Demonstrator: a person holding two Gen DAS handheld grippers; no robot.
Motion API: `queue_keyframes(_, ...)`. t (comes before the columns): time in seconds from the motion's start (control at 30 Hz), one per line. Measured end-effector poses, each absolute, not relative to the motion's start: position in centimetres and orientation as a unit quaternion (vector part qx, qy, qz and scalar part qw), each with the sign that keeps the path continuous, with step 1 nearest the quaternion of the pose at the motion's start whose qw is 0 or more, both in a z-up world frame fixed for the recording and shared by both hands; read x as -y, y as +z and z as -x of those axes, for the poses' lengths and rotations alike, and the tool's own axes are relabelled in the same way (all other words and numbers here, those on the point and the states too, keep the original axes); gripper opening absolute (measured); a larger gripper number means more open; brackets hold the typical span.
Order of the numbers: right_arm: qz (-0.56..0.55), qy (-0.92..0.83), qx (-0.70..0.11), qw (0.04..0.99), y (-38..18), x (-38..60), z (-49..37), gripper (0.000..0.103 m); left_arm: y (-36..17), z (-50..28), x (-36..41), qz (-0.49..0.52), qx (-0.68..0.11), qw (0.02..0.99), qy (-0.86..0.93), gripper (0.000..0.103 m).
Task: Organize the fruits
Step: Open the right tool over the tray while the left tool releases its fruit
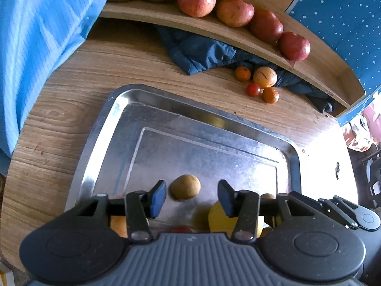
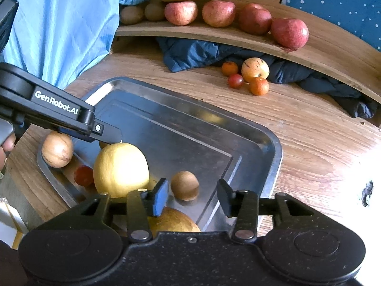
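1. Left wrist view cuts off much of the metal tray [image 1: 100,143]: the near end sits behind the left claw [image 1: 191,196], so a yellow fruit [image 1: 219,219], something orange at the left and a red thing low down show only in slivers.
2. That claw hangs with its jaws apart and nothing between the pads; a small brown fruit [image 1: 185,187] lies on the tray just beyond the gap.
3. From the right wrist view the right claw [image 2: 193,197] also stands open and empty, above a brown fruit [image 2: 185,185] on the tray [image 2: 262,147].
4. A second yellowish fruit [image 2: 176,221] is half hidden under the right claw's body; I cannot tell what kind it is.
5. The left claw's arm [image 2: 54,109] crosses over a large yellow fruit [image 2: 120,169]; beside that lie a small red fruit [image 2: 83,175] and a brown round fruit [image 2: 57,149] at the tray's rim.
6. Loose on the wooden table [image 2: 309,128] well beyond the tray: two small orange fruits, a red one and a pale yellow one [image 2: 255,69], against a dark blue cloth [image 2: 190,52].
7. A curved wooden shelf [image 2: 238,37] holds four red apples [image 2: 218,13], brown kiwi-like fruits and bananas cut off at the top edge.
8. Light blue fabric [image 1: 42,47] fills the left; dotted blue material [image 1: 345,19] the right.
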State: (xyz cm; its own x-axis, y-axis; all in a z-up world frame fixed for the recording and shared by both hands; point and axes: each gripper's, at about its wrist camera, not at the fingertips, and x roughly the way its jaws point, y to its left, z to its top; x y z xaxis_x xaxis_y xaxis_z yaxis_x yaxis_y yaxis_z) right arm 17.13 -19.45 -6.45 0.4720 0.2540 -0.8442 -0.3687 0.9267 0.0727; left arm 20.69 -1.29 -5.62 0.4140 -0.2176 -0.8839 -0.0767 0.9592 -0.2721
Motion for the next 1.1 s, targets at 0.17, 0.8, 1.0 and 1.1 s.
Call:
queue_keyframes(0.17, 0.058, 0.176, -0.468, 0.864, -5.8, 20.1, -16.6, 0.068, -4.4, -19.9, 1.1, 0.130, -0.527, 0.839, -0.040, 0.074)
queue_keyframes(0.8, 0.027, 0.198, -0.435, 0.878, -2.9, 21.4, -13.1, 0.100, -2.0, -14.0, -0.5, 0.095, -0.525, 0.846, -0.011, 0.101)
queue_keyframes(1.0, 0.020, 0.199, -0.445, 0.873, -3.0, 22.0, -12.4, 0.102, -2.3, -13.4, -0.3, 0.075, -0.544, 0.835, -0.014, 0.102)
queue_keyframes(1.1, 0.021, 0.202, -0.453, 0.868, -3.1, 22.1, -12.0, 0.102, -2.7, -13.3, 0.2, 0.060, -0.558, 0.828, -0.013, 0.102)
